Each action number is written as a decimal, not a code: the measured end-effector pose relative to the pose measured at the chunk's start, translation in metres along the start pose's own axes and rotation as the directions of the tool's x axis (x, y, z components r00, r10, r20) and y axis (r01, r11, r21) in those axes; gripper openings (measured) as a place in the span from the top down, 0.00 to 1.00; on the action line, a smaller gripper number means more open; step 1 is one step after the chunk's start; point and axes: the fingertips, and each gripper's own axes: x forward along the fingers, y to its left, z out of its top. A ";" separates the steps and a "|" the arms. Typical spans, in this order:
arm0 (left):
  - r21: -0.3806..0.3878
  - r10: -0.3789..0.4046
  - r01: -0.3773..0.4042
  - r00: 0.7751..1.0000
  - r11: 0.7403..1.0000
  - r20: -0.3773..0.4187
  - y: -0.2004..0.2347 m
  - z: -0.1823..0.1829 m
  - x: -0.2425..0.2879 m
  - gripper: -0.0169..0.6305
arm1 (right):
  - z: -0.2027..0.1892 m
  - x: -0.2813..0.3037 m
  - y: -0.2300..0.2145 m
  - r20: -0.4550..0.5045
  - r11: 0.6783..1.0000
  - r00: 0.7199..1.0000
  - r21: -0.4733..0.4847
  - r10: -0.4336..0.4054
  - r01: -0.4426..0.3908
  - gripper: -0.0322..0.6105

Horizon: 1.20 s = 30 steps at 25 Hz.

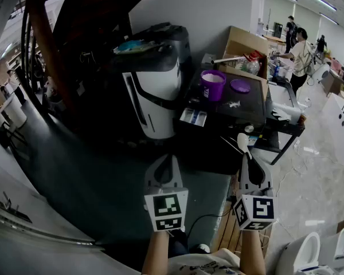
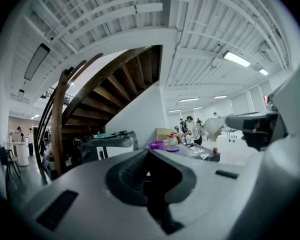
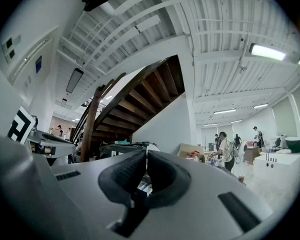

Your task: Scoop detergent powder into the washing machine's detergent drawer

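- The left gripper (image 1: pixel 164 160) is held low in front of the person. Its jaws are closed together with nothing between them.
- The right gripper (image 1: pixel 247 157) is clamped on the handle of a white scoop (image 1: pixel 242 142). The scoop's bowl sticks out ahead of the jaws, towards the dark surface (image 1: pixel 249 110).
- An open purple tub (image 1: pixel 212 86) stands on that surface with white detergent powder (image 1: pixel 213 78) in it. Its purple lid (image 1: pixel 240 85) lies just to the right of it.
- A small white spill (image 1: pixel 234 104) lies on the surface in front of the lid.
- The washing machine (image 1: pixel 155 87), white with a dark top, stands to the left of the surface.
- The detergent drawer (image 1: pixel 193 117) shows at the machine's right side. It is white, has compartments and is near the tub.
- Both grippers are well apart from the tub and the drawer.
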 end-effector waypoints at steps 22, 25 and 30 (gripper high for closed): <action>-0.001 0.002 -0.002 1.000 1.000 -0.008 -0.013 0.000 0.009 0.97 | -0.002 0.000 -0.015 0.013 1.000 1.000 0.025 0.002 -0.002 0.92; -0.004 0.007 -0.008 1.000 1.000 -0.012 -0.020 -0.001 0.012 0.97 | -0.007 0.001 -0.024 0.006 0.999 1.000 0.031 0.007 -0.007 0.92; -0.004 0.018 -0.018 1.000 1.000 -0.020 -0.034 -0.003 0.015 0.97 | -0.009 0.000 -0.038 0.013 0.999 1.000 0.045 0.017 -0.017 0.92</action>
